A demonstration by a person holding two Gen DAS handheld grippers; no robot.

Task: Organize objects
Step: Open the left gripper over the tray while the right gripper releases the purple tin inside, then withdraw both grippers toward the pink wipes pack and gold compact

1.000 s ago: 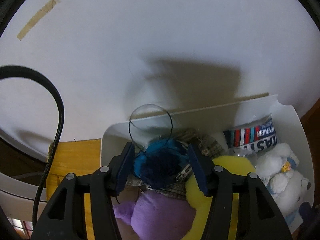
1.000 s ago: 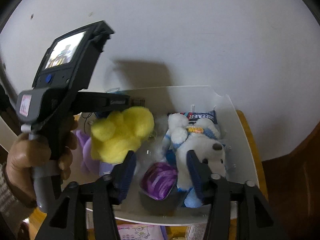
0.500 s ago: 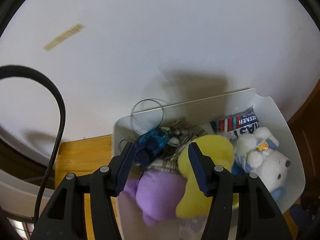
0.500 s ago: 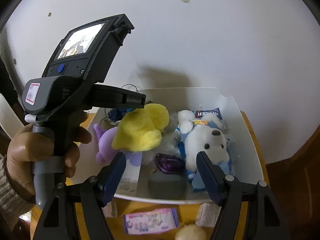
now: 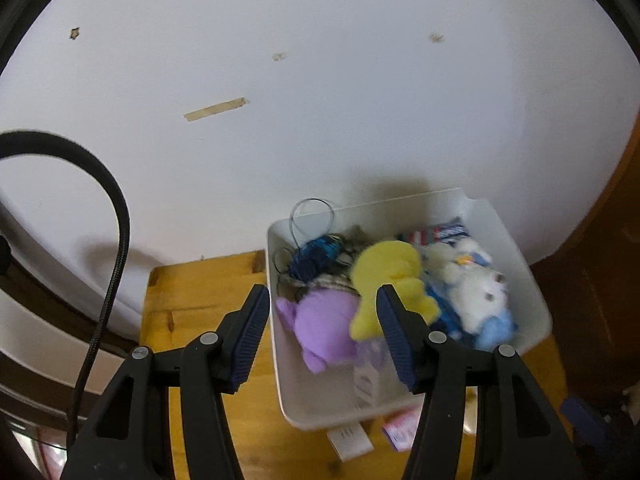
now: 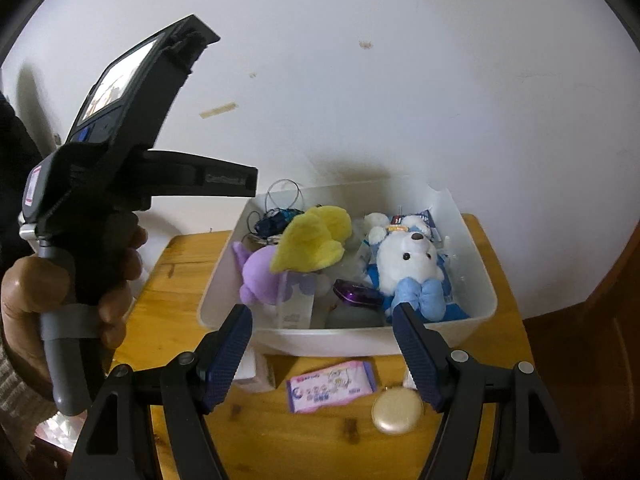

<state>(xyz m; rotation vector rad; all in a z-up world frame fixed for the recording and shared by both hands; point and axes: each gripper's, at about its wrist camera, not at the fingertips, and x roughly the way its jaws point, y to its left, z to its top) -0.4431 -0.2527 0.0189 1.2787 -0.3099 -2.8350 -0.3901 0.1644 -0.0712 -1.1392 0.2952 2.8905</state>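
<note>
A white bin [image 6: 472,322] [image 5: 304,408] stands on a wooden table [image 6: 176,264] against the wall. In it lie a yellow plush [image 6: 310,238] [image 5: 390,276], a purple plush [image 6: 260,272] [image 5: 324,324], a white bear with a blue bow [image 6: 408,260] [image 5: 476,288], a purple case [image 6: 356,292] and a blue tangle with wire [image 5: 316,254]. My left gripper [image 5: 320,336] is open and empty above the bin's near left side. My right gripper [image 6: 322,354] is open and empty in front of the bin.
On the table in front of the bin lie a pink tissue pack [image 6: 332,386], a gold round compact [image 6: 396,414] and a white box [image 6: 250,372]. The white wall rises behind the bin. Dark wood [image 6: 592,320] shows at the right.
Both grippers have pulled back and up from the bin. The right jaws have opened wider. The items in front of the bin have come into view.
</note>
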